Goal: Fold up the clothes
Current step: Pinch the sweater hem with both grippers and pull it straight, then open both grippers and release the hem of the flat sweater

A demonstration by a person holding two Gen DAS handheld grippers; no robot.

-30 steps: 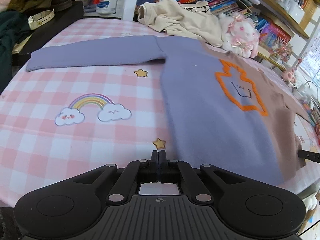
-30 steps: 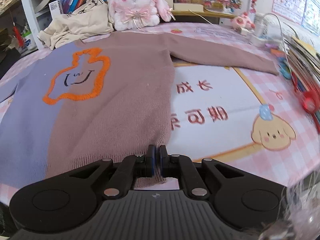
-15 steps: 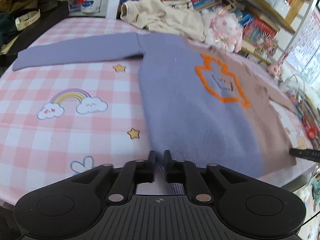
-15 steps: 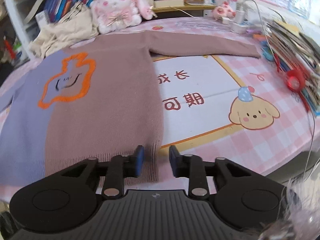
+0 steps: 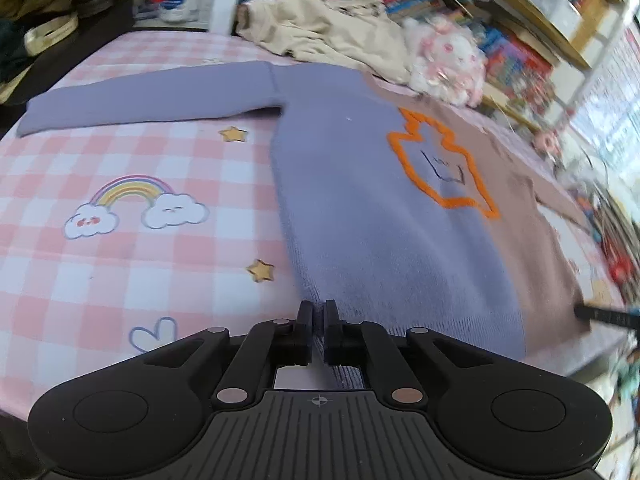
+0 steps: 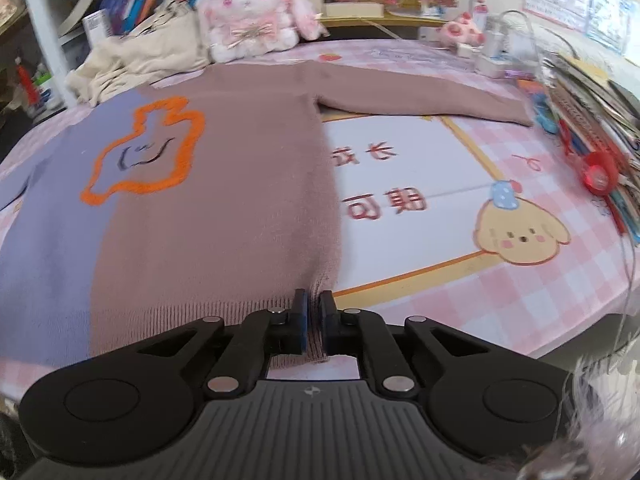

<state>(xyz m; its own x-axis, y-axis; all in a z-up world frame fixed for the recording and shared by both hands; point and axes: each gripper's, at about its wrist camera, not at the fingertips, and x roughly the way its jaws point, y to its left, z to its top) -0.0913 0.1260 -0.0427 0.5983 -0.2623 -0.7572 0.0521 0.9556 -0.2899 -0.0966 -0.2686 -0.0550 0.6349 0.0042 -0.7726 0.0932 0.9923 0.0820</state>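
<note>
1. Sweater (image 5: 380, 216) lies flat, front up, on the pink checked tablecloth (image 5: 120, 240). It fills the centre and right of the left wrist view and the left and centre of the right wrist view. One half is purple, the other brown (image 6: 224, 216), with an orange outline shape (image 6: 148, 148) across the join.
2. Purple sleeve (image 5: 148, 100) runs straight out to the upper left of the left wrist view. Brown sleeve (image 6: 424, 98) runs to the upper right of the right wrist view.
3. Left gripper (image 5: 318, 312), bottom centre: jaws nearly together with a narrow gap, and the purple hem corner sits in that gap. A firm pinch cannot be confirmed.
4. Right gripper (image 6: 314, 304), bottom centre: jaws pressed onto the ribbed brown hem corner, with fabric visible between the blue pads (image 6: 305, 320).
5. The right gripper's tip also shows at the right edge of the left wrist view, at the brown hem corner.
6. Beyond the collar: a crumpled cream garment (image 5: 332, 32) and a pink-and-white plush rabbit (image 6: 252, 24), just beside each other.
7. Tablecloth prints: rainbow with clouds (image 5: 132, 208) at left of the left view; cartoon dog (image 6: 520, 236) at right of the right view.
8. Bookshelves (image 5: 460, 4) along the top of the frame. The left view is blurred at right.
</note>
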